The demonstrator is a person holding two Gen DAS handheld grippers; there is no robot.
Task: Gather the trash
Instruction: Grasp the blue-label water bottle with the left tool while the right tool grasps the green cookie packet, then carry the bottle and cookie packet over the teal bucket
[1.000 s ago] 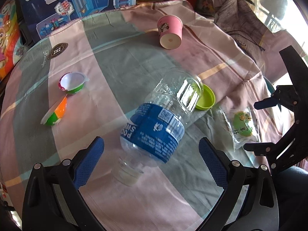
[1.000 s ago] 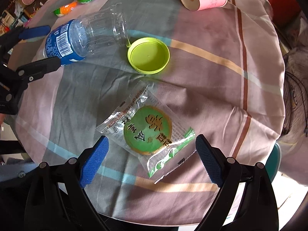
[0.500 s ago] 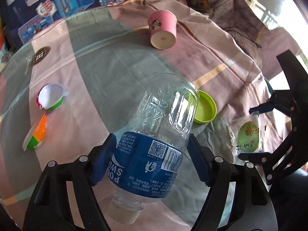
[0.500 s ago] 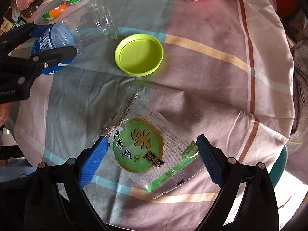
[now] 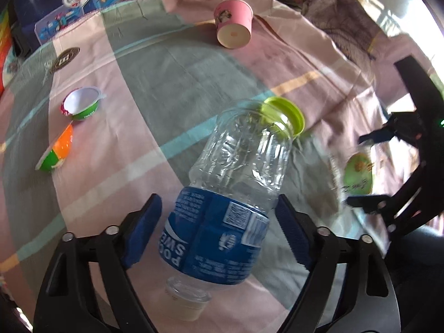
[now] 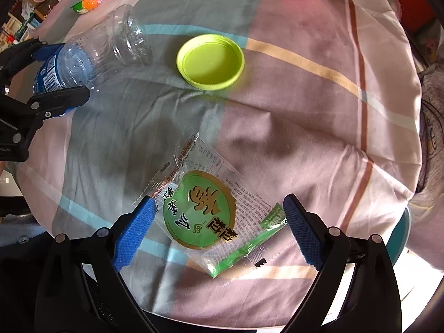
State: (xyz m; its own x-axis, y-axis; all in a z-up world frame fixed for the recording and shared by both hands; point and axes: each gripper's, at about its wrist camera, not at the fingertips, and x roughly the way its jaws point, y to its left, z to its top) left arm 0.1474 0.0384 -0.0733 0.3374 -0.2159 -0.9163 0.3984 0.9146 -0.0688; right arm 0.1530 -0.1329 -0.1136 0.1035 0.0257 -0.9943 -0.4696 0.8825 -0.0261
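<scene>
A clear plastic bottle [image 5: 222, 208] with a blue label lies on its side on the checked tablecloth [image 5: 172, 83]. My left gripper [image 5: 219, 230] is open and straddles the labelled part, with its pads close on both sides. The bottle shows in the right wrist view [image 6: 91, 52] too. A clear snack wrapper [image 6: 205, 208] with a green round label lies flat on the cloth. My right gripper [image 6: 219, 233] is open, with one finger on each side of the wrapper, which also shows blurred in the left wrist view [image 5: 358, 172].
A lime green lid [image 6: 211, 61] lies open side up past the bottle. A pink paper cup [image 5: 234, 25] lies on its side at the far edge. Two small jelly cups [image 5: 80, 105] [image 5: 57, 155] lie at the left. Boxes stand beyond the table.
My left gripper has moved forward and closed in around the bottle's labelled part. My right gripper has moved forward until its fingers flank the wrapper.
</scene>
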